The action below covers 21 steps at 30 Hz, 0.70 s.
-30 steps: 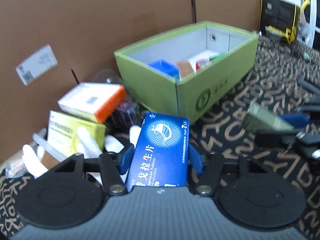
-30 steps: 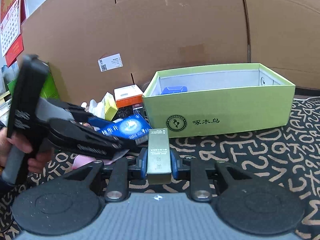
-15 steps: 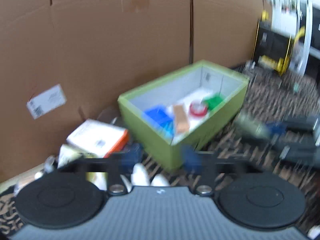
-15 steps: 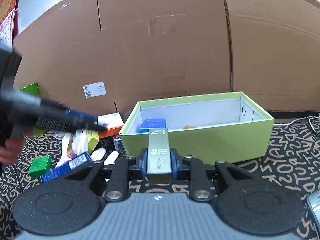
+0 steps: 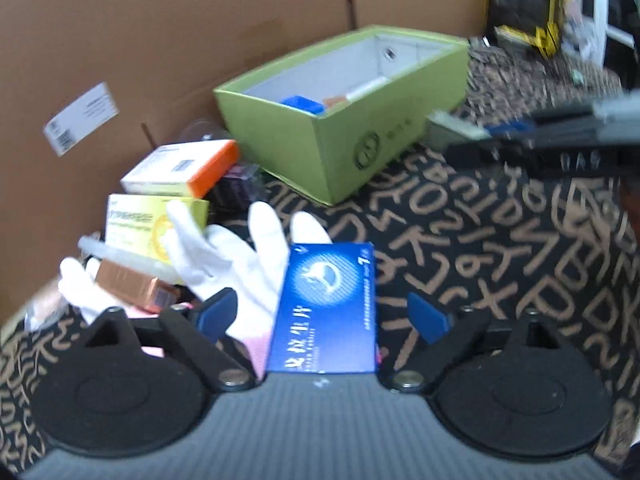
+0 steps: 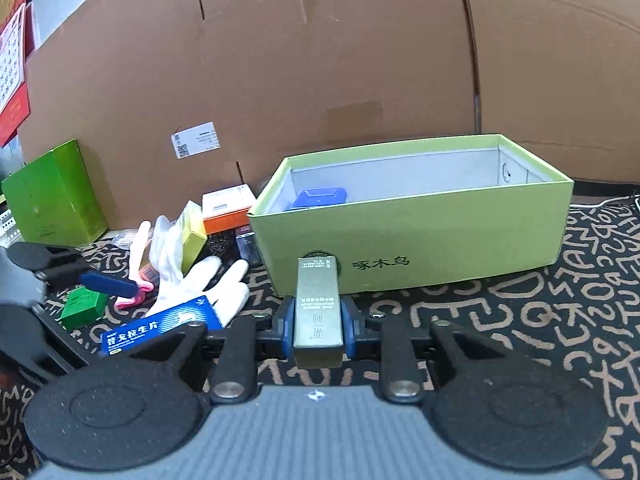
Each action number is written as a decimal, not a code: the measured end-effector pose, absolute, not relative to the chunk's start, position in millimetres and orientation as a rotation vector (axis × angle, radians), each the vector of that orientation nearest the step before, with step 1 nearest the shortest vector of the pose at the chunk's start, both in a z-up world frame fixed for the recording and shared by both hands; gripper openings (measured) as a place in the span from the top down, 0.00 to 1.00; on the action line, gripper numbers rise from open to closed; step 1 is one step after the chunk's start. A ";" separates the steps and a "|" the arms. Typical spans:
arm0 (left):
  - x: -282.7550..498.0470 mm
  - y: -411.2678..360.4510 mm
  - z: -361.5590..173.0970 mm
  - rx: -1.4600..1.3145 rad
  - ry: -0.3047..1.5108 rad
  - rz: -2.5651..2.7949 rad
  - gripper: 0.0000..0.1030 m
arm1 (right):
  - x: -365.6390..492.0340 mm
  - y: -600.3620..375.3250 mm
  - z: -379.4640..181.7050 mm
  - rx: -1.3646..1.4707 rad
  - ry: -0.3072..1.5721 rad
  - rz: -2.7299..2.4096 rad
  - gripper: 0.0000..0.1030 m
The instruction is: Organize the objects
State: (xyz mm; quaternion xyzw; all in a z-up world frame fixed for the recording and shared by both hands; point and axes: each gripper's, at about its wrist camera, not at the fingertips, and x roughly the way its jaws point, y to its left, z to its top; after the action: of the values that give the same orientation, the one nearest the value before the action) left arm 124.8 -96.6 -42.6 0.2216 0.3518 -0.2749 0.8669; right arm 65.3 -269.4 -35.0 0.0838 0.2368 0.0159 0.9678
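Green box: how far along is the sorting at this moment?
Done: the green box holds a blue item. In hand: the right gripper clamps an olive carton; the left gripper's jaws are opening around the blue carton. Left: white glove, orange-ended box, yellow box.

pill box [image 5: 326, 308] prob. on glove [image 5: 240, 264]

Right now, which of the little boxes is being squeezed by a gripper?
The olive-gold box, clamped in the right gripper. The blue box lies loose between the left gripper's opening jaws.

Open patterned cloth [image 6: 500, 320] fronts the green box [image 6: 420, 248]; left of it, the white glove [image 6: 192, 280] and small cartons crowd the ground.
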 end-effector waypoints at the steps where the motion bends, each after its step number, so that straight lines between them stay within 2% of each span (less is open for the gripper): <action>1: 127.8 -101.5 -48.7 0.473 0.761 -0.578 0.25 | 64.5 -267.6 -34.7 0.167 0.479 0.035 0.74; 3: 135.6 -100.9 -56.9 0.439 0.789 -0.608 0.40 | 62.5 -264.8 -33.9 0.161 0.480 0.039 0.74; 5: 143.3 -95.2 -52.3 0.377 0.836 -0.618 0.46 | 59.7 -263.7 -32.3 0.152 0.479 0.037 0.74; 14: 133.3 -82.0 -2.1 0.304 0.737 -0.646 0.46 | 55.4 -273.5 -17.6 0.145 0.427 0.016 0.74; 21: 156.4 -119.1 60.1 0.207 0.627 -0.671 0.46 | 74.6 -299.7 12.6 0.106 0.377 -0.046 0.74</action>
State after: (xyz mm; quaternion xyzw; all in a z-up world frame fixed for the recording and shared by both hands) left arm 156.4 -119.1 60.1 0.0996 0.3022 -0.3232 0.8912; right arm 74.6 -299.7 12.6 0.0526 0.1871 -0.0227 0.9807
